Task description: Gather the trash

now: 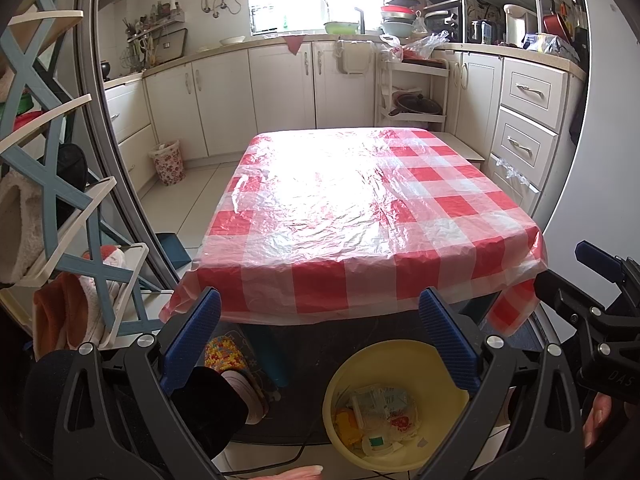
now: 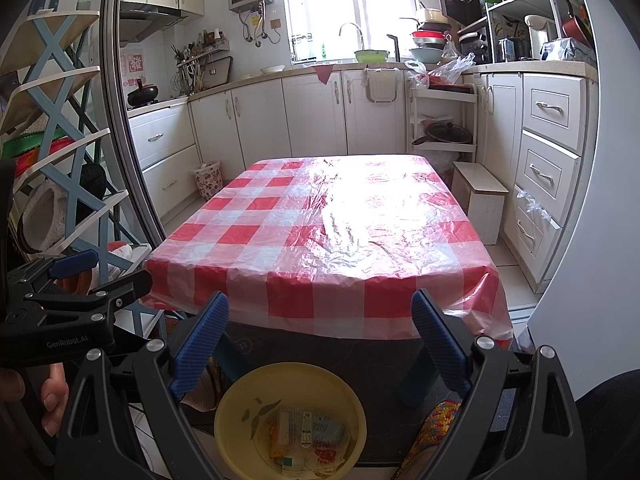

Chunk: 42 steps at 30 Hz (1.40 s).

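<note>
A yellow bin (image 1: 340,384) stands on the floor in front of the table, with several wrappers and packets of trash (image 1: 380,416) inside. It also shows in the right wrist view (image 2: 240,396), with the trash (image 2: 308,440) at its bottom. My left gripper (image 1: 320,336) is open and empty, above and in front of the bin. My right gripper (image 2: 320,336) is open and empty too, held above the bin. The right gripper shows at the right edge of the left wrist view (image 1: 600,280). The left gripper shows at the left edge of the right wrist view (image 2: 80,280).
A table with a red-and-white checked plastic cloth (image 1: 360,208) stands ahead, bare on top. A blue-and-white rack (image 1: 60,184) with slippers stands at the left. A floral waste basket (image 1: 168,162) sits by the cabinets. White cabinets (image 2: 548,152) and a stool (image 2: 480,196) are at the right.
</note>
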Tool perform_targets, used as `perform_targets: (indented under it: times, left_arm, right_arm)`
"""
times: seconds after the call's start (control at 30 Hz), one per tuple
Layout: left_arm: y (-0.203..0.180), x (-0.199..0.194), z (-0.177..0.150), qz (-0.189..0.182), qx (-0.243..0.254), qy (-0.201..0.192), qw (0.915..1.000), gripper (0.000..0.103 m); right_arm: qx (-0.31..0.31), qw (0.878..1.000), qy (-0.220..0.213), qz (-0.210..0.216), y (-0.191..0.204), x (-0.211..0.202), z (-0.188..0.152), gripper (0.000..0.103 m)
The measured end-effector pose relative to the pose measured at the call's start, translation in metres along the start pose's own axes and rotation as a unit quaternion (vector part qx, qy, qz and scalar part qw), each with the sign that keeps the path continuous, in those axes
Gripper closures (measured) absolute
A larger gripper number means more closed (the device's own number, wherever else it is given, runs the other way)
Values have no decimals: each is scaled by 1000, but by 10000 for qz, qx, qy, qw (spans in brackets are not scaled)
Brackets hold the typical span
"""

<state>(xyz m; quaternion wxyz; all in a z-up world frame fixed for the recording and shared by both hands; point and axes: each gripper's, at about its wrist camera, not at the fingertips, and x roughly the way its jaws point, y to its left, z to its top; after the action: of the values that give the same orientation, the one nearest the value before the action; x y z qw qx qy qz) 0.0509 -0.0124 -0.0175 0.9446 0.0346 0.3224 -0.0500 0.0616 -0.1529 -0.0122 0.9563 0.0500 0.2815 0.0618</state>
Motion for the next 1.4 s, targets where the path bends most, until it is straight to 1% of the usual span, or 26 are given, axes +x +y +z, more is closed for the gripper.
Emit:
perform_targets:
  times: [0.5,0.67,0.77,0.83,0.93,1.0,1.1,1.17,1.27,1.33,1.4]
  left_arm:
    - [0,0,0,-14,-14,-6,10000,8]
    - [2,5,-1,-112,-115,103,9998,8]
    - [6,9,-3,-241,-298,197,9991,8]
    - [14,9,-5,-321,-485,140,9982,8]
    - [16,5,-8,-375,-588,-48,9976,8]
    - [16,3,-8,-420,-504,-116,9978,8]
    - [9,1,-7,-317,-276,-205,9989,8]
    - [5,4,-6,-275,-224,-113,9993,8]
    - [5,15,-4,-231,-256,270,9990,8]
    - [12,24,-5,-175,-446,551,9973,8]
    - [19,31,-8,-261,-638,749,9948,8]
  right_arm:
    - [-5,10000,3,4,0,0,0,14]
    - [-11,10000,4,2,1,0,0,14]
    - [-48,10000,19,-26,-1,0,-1,14]
    - [-90,9999,53,-89,-1,2,-1,14]
    - [-120,9995,155,-253,-3,7,-3,14]
    - [-89,9991,227,-352,-5,9,-3,14]
    - [-1,9980,397,-500,-11,14,-4,14]
    - [59,9975,446,-543,-14,14,-4,14]
    - [101,9967,510,-616,-17,15,-4,14]
    - [127,9965,533,-636,-18,14,-3,14]
    - [135,9961,547,-680,-19,14,-2,14]
